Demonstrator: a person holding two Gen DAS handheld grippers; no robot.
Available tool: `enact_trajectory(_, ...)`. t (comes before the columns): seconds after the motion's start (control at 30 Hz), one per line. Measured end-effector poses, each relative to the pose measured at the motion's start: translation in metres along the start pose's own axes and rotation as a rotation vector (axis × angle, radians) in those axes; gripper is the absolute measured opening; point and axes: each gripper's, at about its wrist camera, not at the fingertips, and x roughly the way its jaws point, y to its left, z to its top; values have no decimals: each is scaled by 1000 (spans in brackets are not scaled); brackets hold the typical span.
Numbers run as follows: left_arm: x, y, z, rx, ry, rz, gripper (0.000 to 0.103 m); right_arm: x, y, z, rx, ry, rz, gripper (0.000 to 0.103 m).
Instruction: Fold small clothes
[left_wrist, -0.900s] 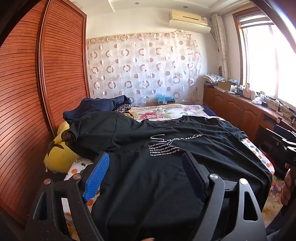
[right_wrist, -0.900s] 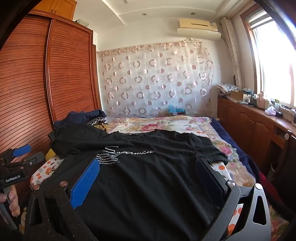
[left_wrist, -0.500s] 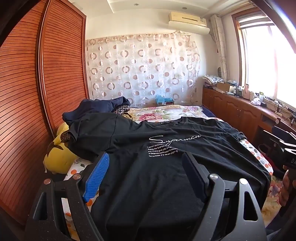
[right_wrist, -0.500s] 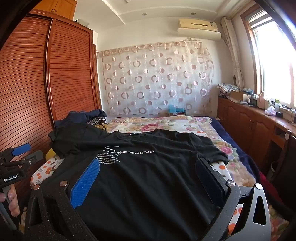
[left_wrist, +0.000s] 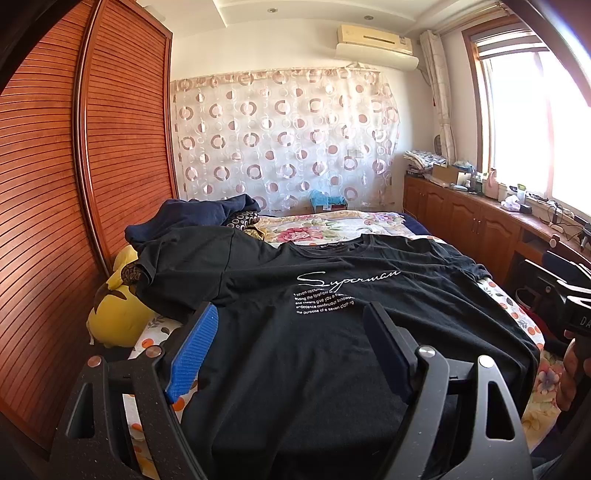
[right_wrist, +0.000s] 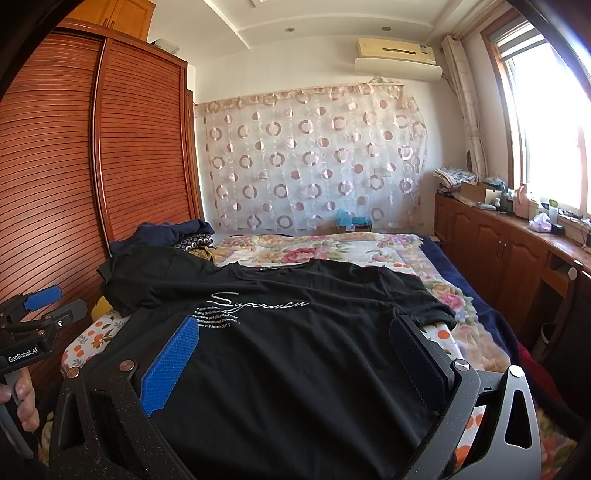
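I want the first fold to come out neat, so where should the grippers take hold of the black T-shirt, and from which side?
Probably the black T-shirt is best pinched at its near hem corners, one per gripper, coming in low from the near bed edge. It lies flat, print up, collar away, so the hem is nearest. Left gripper and right gripper hover open above it.

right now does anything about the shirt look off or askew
Mostly flat, print up, but the black t-shirt has its left sleeve draped over the yellow plush toy instead of lying on the bed.
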Motion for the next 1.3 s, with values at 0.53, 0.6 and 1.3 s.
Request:
enact_trajectory(0.53, 1, -3, 0, 1, -5, 1, 82, 0, 0, 2, 0, -4, 1, 103)
enact_trajectory(0.6, 0, -5, 2, 1, -7, 1, 82, 1, 2, 2, 0, -3, 0, 103)
enact_trajectory(1.3, -4, -7, 5, -1, -16, -2, 82, -1, 0, 1, -6, -15, 5, 103)
